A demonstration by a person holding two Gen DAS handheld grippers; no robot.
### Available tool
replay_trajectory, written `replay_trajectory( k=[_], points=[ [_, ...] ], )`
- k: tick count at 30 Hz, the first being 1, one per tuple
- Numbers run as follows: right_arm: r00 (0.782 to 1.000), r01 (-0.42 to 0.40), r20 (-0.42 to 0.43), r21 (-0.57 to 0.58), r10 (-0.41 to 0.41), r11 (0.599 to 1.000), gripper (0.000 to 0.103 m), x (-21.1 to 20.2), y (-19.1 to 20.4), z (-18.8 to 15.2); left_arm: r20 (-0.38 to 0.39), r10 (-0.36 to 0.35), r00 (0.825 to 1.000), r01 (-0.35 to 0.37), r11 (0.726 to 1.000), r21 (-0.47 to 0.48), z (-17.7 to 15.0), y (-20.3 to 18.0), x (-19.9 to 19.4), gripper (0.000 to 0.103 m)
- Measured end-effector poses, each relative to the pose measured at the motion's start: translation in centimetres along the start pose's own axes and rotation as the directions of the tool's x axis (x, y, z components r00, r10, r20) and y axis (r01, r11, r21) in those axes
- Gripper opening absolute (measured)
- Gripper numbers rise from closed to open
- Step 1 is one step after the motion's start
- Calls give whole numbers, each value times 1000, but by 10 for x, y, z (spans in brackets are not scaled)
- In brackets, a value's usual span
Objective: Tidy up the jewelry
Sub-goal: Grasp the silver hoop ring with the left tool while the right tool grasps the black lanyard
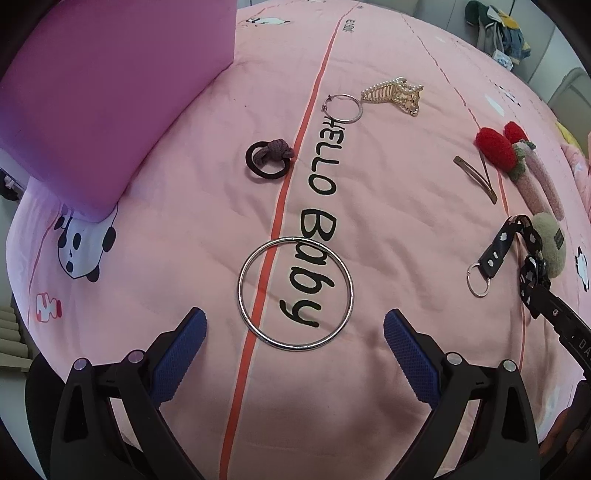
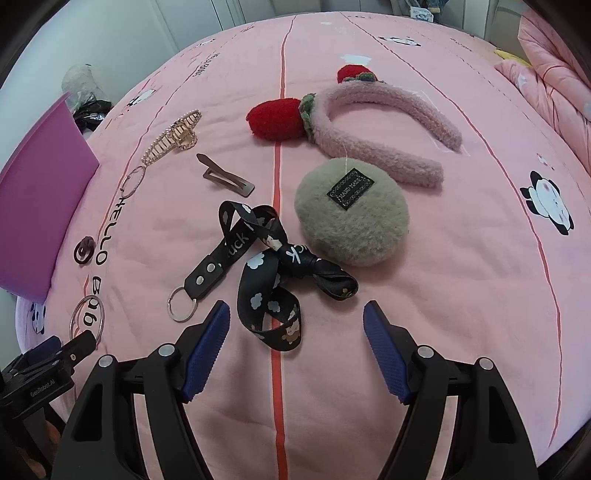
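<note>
Silver bangle [image 1: 295, 293] between open left tool [image 1: 293, 328]

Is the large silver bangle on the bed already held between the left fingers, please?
No, the silver bangle lies flat on the pink bedcover, ahead of the open left fingers and untouched.

A pink bed [image 1: 388, 206] lay under my gripper; clothes [image 1: 496, 31] were heaped far ahead to my right.
</note>
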State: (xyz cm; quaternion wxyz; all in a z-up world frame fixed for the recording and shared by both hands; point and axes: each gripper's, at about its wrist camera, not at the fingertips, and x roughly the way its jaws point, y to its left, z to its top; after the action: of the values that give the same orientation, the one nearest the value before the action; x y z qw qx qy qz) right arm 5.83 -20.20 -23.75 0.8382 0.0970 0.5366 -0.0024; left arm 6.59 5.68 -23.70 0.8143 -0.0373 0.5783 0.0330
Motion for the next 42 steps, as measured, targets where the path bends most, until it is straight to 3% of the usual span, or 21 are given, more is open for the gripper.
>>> replay_trajectory(
  k=[25, 42],
  points=[
    [995, 97, -16, -17, -97, 995, 71, 36, 16, 15, 0, 45, 999, -45, 999, -8, 9, 1, 24, 97],
    [987, 160, 22, -61, -159, 985, 71, 47, 27, 20, 27, 104, 994, -104, 995, -14, 13, -7, 37, 97]
  ],
)
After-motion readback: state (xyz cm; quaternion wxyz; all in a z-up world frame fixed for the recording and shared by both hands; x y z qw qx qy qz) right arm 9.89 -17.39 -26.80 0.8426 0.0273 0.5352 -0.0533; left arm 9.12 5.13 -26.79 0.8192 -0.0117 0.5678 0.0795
